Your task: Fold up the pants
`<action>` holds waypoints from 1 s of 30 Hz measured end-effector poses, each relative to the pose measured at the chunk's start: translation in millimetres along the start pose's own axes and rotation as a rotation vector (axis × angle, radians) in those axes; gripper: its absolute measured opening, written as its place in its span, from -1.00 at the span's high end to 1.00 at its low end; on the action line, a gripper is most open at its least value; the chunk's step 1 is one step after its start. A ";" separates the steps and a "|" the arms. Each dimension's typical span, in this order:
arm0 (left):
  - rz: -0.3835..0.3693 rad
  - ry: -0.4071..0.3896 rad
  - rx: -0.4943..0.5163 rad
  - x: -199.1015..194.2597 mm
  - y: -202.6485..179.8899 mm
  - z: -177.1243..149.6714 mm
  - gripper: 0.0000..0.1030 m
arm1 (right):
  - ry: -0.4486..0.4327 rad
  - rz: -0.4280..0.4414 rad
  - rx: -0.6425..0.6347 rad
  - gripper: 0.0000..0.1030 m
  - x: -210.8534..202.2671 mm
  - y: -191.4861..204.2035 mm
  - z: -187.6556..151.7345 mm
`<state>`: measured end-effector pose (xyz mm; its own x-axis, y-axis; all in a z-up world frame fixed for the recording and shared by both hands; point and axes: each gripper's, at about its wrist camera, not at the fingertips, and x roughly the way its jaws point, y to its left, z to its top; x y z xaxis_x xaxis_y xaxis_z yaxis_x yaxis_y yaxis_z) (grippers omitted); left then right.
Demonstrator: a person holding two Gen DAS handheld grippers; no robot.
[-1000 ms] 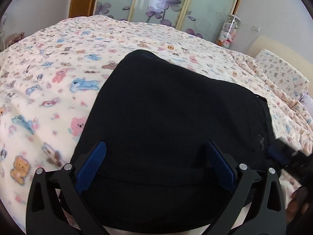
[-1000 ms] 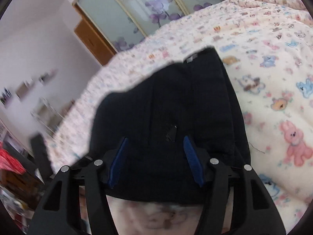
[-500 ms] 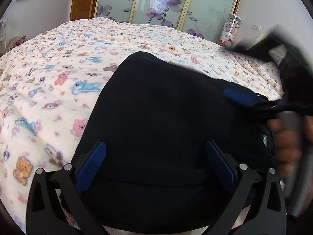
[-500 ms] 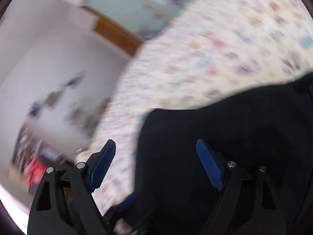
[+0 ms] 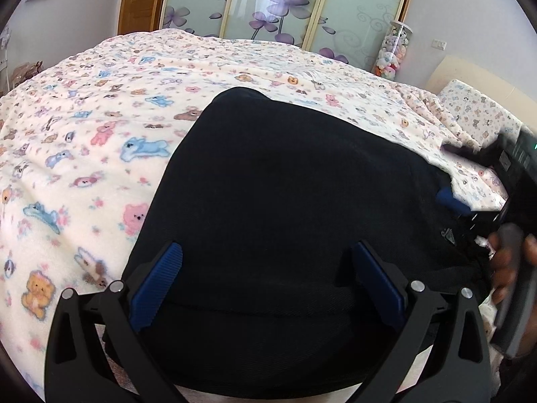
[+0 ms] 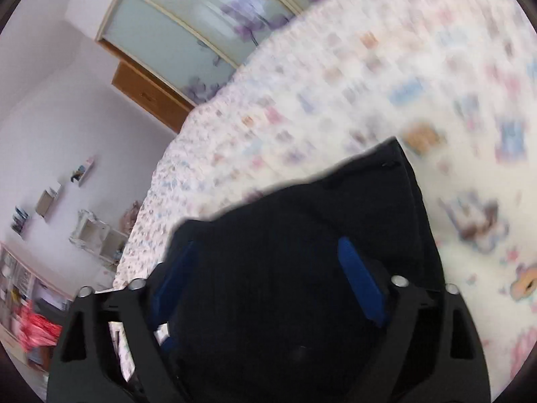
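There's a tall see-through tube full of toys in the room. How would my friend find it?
Start at the big sliding wardrobe doors with frosted glass and purple flowers behind the bed. Go to their right end, beside the white wall, just past the far edge of the cream teddy-bear blanket. There stands the tall clear cylinder stuffed with small pastel plush toys, the only see-through thing there.

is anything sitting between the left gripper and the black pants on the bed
Nothing visible does. The left gripper hangs open right over the black pants, with only dark cloth between its blue pads. The right gripper is off at the pants' right edge.
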<state>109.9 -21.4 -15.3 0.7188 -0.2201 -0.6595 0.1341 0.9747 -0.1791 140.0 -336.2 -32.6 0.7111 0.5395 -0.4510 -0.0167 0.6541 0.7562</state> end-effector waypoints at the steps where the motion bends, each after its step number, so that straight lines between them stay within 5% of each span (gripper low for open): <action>1: 0.005 0.000 0.003 0.2 -0.8 -0.3 -0.97 | 0.001 0.003 0.002 -0.45 -2.8 -1.5 0.3; 6: 0.001 0.001 -0.005 -0.4 -0.5 -0.4 -0.97 | -0.015 -0.013 -0.023 -0.63 -47.0 15.6 -17.2; 10: -0.005 -0.002 -0.014 -2.2 1.2 0.3 -0.97 | 0.050 0.110 -0.112 -0.64 -65.2 34.5 -55.9; 12: -0.013 -0.011 -0.021 -4.3 2.9 0.4 -0.97 | 0.092 0.042 -0.095 -0.64 -61.0 24.4 -71.5; 15: 0.005 -0.011 -0.002 -4.4 -0.2 -0.7 -0.97 | 0.088 0.051 -0.114 -0.64 -52.2 17.5 -80.3; 23: 0.053 -0.035 0.035 -10.1 -7.3 -1.1 -0.97 | -0.101 -0.036 -0.293 -0.66 -80.1 49.2 -89.0; 30: 0.118 -0.141 0.126 -30.6 -18.4 0.7 -0.97 | -0.260 -0.271 -0.483 -0.85 -94.8 72.8 -95.4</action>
<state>85.9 -32.5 8.7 0.8218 -0.1052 -0.5600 0.1216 0.9926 -0.0080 4.3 -289.2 19.9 0.8819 0.2131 -0.4205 -0.0851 0.9493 0.3027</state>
